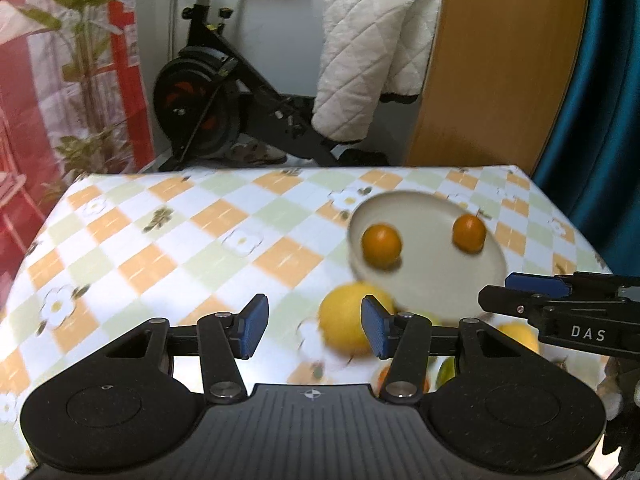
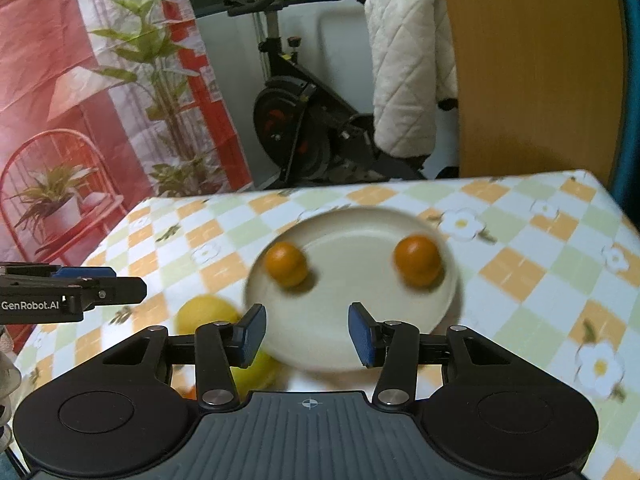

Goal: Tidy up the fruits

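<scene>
Two oranges had been gathered on the plate [image 2: 352, 344]; lemons waited beside it.
Both the left claw [image 1: 314, 326] and right claw [image 2: 307, 334] were held released, nothing grasped, poised for the lemon [image 1: 344, 320] near the plate.

Left gripper [image 1: 314, 326] w/ blue pads spread wide, nothing between them, above checked tablecloth [image 1: 160, 248]. Yellow lemon [image 1: 346, 320] just beyond right pad, blurred. Cream plate [image 1: 436, 276] holds 2 small oranges [image 1: 381, 245], well apart. Right gripper [image 1: 516, 294] enters from right edge; its state unclear. Exercise bike [image 1: 224, 92] behind table.
</scene>
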Motion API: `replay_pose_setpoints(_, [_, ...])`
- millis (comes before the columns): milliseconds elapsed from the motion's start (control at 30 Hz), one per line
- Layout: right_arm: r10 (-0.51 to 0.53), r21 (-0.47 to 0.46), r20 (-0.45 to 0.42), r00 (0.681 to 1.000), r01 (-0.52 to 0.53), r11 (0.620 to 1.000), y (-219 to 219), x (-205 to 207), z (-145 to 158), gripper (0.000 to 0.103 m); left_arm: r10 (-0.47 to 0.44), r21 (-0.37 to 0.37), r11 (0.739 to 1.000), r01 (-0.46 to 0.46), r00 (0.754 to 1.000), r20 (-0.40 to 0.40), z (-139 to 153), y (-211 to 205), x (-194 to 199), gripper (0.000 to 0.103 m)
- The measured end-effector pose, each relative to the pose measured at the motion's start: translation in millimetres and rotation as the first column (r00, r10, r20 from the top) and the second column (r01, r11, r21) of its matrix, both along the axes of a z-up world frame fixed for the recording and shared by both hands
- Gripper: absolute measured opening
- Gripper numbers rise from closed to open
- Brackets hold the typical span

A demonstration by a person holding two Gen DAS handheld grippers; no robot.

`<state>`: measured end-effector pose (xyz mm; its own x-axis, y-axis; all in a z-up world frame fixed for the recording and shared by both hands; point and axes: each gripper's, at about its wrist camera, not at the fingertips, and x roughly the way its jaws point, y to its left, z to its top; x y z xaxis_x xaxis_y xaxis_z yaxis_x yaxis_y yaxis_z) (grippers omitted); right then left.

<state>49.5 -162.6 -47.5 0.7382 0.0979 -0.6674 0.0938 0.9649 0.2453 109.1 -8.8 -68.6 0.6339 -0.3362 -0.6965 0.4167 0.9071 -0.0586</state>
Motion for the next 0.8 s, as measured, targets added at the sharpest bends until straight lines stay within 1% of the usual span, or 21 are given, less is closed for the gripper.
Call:
replay_pose_setpoints(67, [0.013, -0.004, -0.003, 1.0, -0.013, 1.0, 13.1, -9.3, -2.6, 0.039, 0.003, -0.004, 1.0, -0.003, 1.0, -0.009, -2.9, 9.9, -7.1, 0.051])
replay_pose_setpoints(200, [0.055, -0.012, -0.016, 0.998, -0.055, 0.998, 35.2, -21.3, -5.8, 0.038, -0.002, 0.002, 1.0, 0.002, 1.0, -0.015, -9.4, 20.0, -18.0, 0.046])
replay_pose_setpoints(500, [0.061, 0.004, -0.039, 0.997, -0.061, 0.998, 48.6, -29.4, -6.6, 0.03, -0.037, -0.002, 0.999, 0.037, 0.999, 0.01, -18.7, 21.1, -38.1, 0.044])
replay_pose_setpoints(633, [0.088, -0.002, -0.054, 0.995, -0.088, 0.996, 58.0, -28.5, -9.8, 0.03, -0.021, -0.027, 0.999, 0.02, 1.0, -0.01, -23.9, 26.7, -37.4, 0.044])
replay_pose_setpoints(800, [0.107, -0.004, -0.07, 0.992, -0.108, 0.994, 66.1, -27.5, -12.7, 0.03, -0.013, -0.04, 0.999, 0.011, 0.999, -0.029, -30.3, 32.5, -37.3, 0.044])
